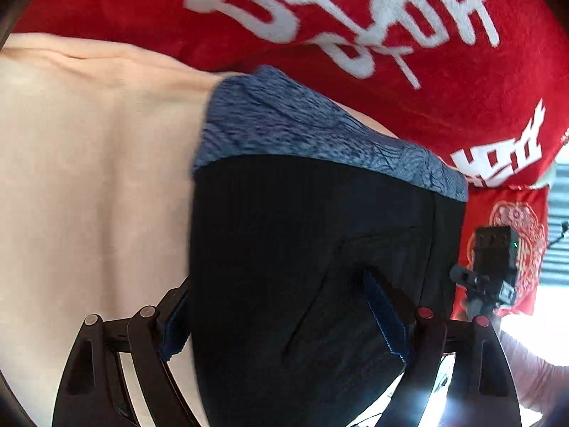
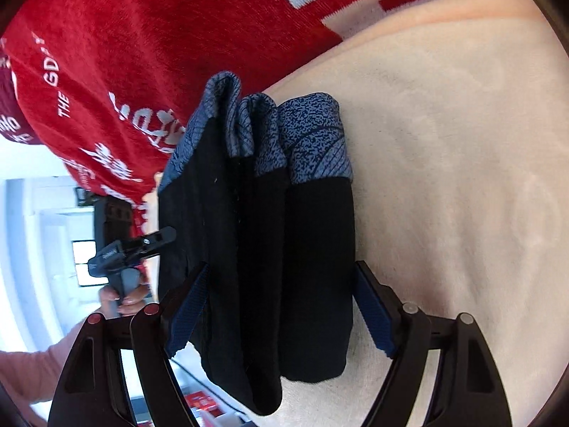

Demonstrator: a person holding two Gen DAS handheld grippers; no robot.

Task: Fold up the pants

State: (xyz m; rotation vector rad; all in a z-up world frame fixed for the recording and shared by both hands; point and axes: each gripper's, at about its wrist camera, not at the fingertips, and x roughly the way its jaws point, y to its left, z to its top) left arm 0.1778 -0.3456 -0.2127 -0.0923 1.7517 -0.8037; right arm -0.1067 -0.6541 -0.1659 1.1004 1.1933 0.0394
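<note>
One pair of pants [image 2: 256, 249], black with speckled blue bands, is folded into thick layers and held edge-on in the right gripper [image 2: 281, 267]. Its fingers [image 2: 188, 309] are set wide and pinch the bundle from both sides above the cream cloth [image 2: 444, 178]. The left gripper [image 1: 277, 284] is also spread wide with the pants [image 1: 302, 249] filling the gap; I cannot tell whether its fingers [image 1: 384, 316] press. A red blanket [image 1: 444, 99] with white lettering lies beyond.
</note>
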